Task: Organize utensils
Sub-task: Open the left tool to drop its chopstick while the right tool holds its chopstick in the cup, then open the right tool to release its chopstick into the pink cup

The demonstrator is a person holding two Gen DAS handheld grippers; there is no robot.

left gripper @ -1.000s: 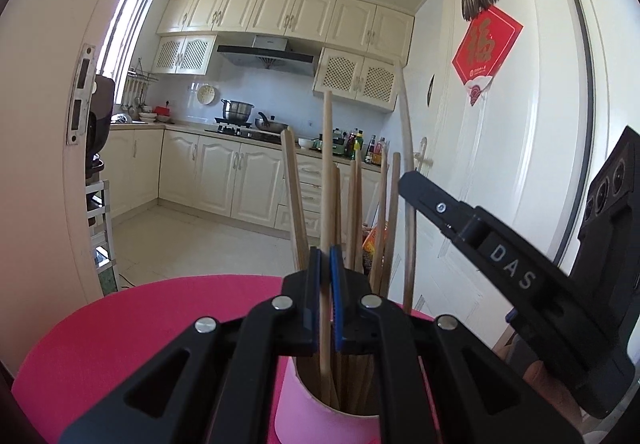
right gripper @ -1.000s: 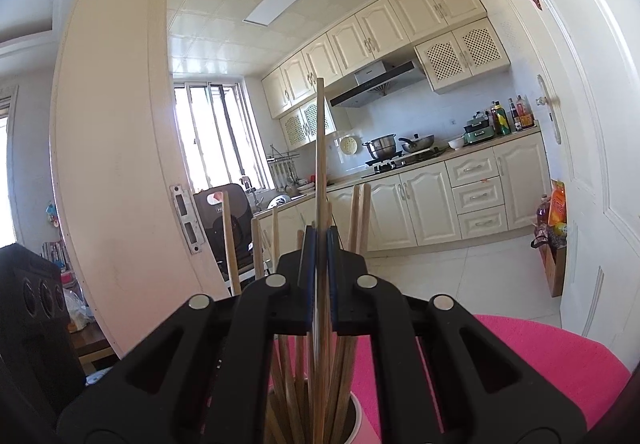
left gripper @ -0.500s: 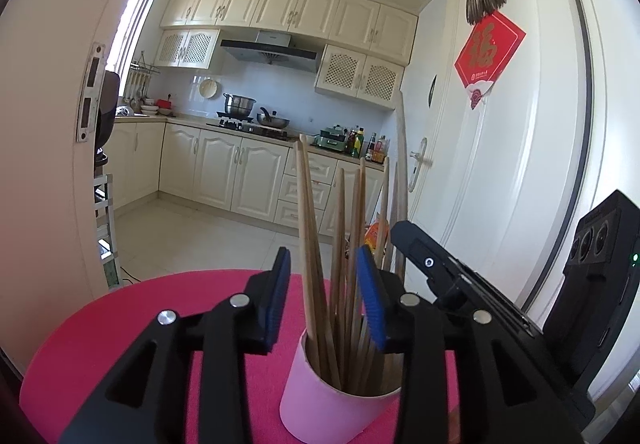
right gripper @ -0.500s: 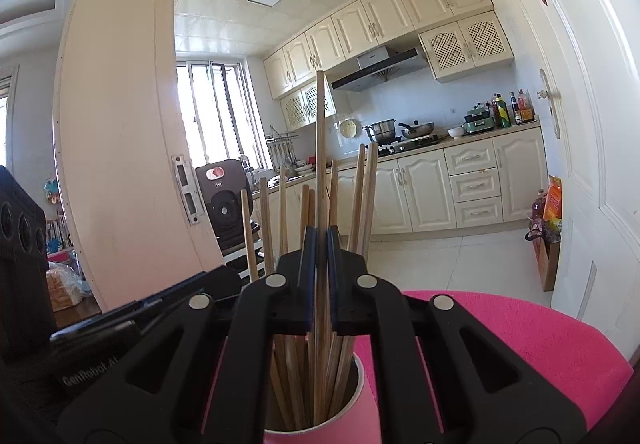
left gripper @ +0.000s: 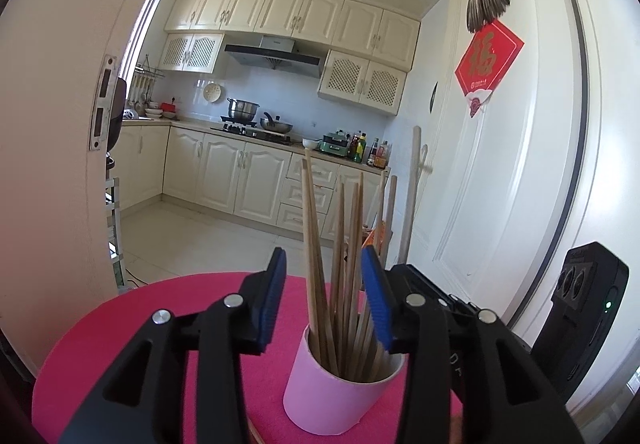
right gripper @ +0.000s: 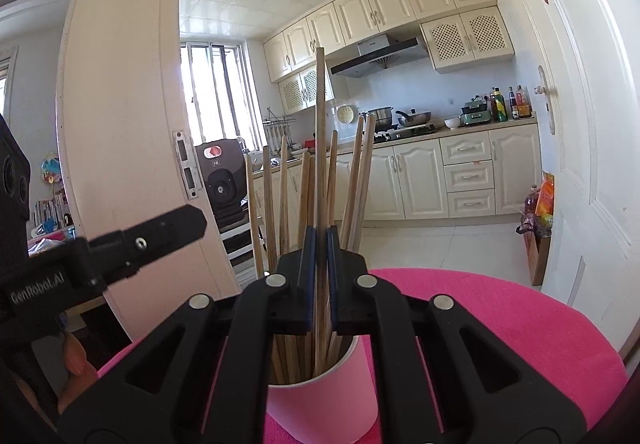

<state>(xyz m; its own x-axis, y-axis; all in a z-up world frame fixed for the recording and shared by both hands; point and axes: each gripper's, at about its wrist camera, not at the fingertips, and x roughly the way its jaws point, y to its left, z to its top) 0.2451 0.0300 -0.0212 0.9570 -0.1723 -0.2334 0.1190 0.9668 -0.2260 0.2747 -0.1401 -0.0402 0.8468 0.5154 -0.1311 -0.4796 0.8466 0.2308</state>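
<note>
The pink cup stands on the round pink table, nearer the table's door side than its middle. Bare tabletop lies to the cup's left in the left wrist view and to its right in the right wrist view. The table edge curves close behind the cup; beyond it the tiled floor is open up to the cabinets.

The left gripper has its jaws parted at a middling width; they have just been opening. The blue pads stand to either side of the chopstick bundle, and neither pad presses on a stick. The right gripper is closed on one chopstick, which stands upright, rises above all the others, and has its lower end inside the cup. Part of a hand shows below the left gripper in the right wrist view.

The cup holds a loose bundle of wooden chopsticks. They fan outward at the top and lean on the rim.

The table cover is plain pink. A white door with a red paper sign stands to the right. A cream door edge stands to the left. The kitchen behind has cream cabinets, a range hood, and pots on the stove.
</note>
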